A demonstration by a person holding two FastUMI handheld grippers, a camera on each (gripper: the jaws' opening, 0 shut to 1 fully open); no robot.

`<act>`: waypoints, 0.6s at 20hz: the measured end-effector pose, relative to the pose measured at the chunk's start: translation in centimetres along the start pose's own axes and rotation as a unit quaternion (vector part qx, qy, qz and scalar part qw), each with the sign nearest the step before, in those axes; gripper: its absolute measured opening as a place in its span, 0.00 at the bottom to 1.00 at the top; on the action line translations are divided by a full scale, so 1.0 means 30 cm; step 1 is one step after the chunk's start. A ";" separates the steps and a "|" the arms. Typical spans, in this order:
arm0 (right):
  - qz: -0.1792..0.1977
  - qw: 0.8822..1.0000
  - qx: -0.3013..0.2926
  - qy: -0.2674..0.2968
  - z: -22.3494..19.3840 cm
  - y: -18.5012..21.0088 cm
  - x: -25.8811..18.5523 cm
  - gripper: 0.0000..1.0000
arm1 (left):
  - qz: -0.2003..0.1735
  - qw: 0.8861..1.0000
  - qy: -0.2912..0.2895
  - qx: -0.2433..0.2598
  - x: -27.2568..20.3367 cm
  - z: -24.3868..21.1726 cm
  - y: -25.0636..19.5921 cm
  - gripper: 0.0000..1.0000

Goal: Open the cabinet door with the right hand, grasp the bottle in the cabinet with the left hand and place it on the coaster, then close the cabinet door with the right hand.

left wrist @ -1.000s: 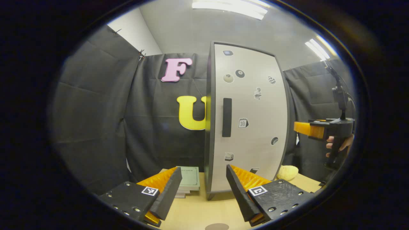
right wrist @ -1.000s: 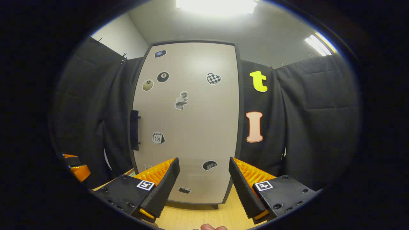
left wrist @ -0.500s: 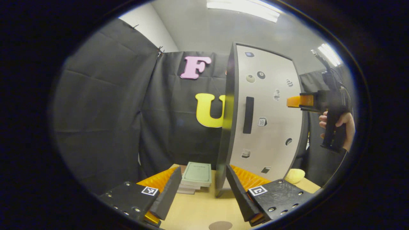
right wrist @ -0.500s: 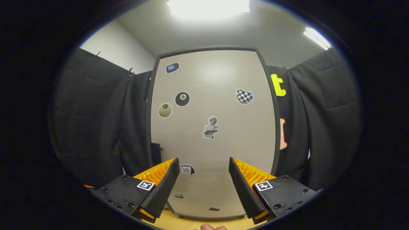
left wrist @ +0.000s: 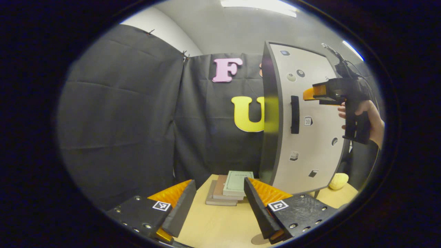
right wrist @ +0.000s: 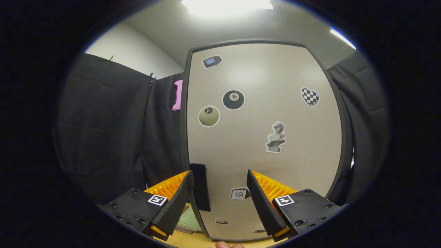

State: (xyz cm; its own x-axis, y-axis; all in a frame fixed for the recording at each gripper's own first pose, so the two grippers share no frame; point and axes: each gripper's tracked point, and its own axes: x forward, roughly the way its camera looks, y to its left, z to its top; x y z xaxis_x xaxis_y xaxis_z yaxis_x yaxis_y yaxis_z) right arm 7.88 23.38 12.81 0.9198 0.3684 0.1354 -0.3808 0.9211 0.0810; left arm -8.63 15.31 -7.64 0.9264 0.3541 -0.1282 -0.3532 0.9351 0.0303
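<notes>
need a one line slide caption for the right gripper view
Right gripper, jaws open, faces the closed cabinet door near its dark handle.

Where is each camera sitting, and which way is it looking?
Left gripper view: rides on the left gripper, low over the table, looking at the cabinet's side and its door, with books beside it; farther off are the right gripper and the hand holding it.
Right gripper view: rides on the right gripper, facing the door close up, its open fingers near the handle.
Both views share the door, its handle and stickers.
</notes>
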 end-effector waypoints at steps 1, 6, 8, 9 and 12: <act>0.001 1.000 0.001 0.002 -0.006 0.016 0.020 0.96 | 0.006 1.000 0.006 -0.009 0.003 -0.016 0.017 0.84; -0.014 1.000 -0.015 0.022 -0.069 0.065 0.109 0.96 | 0.032 0.999 0.022 0.001 0.023 -0.067 0.116 0.87; -0.020 0.999 -0.020 0.038 -0.105 0.076 0.138 0.96 | 0.043 0.999 0.023 0.013 0.028 -0.072 0.156 0.84; -0.023 0.999 -0.019 0.046 -0.124 0.081 0.150 0.96 | 0.046 0.999 0.024 0.015 0.028 -0.075 0.170 0.84; -0.025 0.997 -0.016 0.070 -0.167 0.102 0.171 0.93 | 0.049 0.998 0.031 0.010 0.033 -0.105 0.193 0.87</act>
State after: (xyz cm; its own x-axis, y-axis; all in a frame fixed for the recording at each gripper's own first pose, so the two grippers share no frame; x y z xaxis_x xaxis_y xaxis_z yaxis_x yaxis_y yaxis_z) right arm 11.92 28.71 8.82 0.9428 0.3333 -0.0069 -0.3325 0.9417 0.0517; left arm -10.17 21.01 -10.71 0.8769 0.4435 -0.1856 -0.4393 0.8960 0.0651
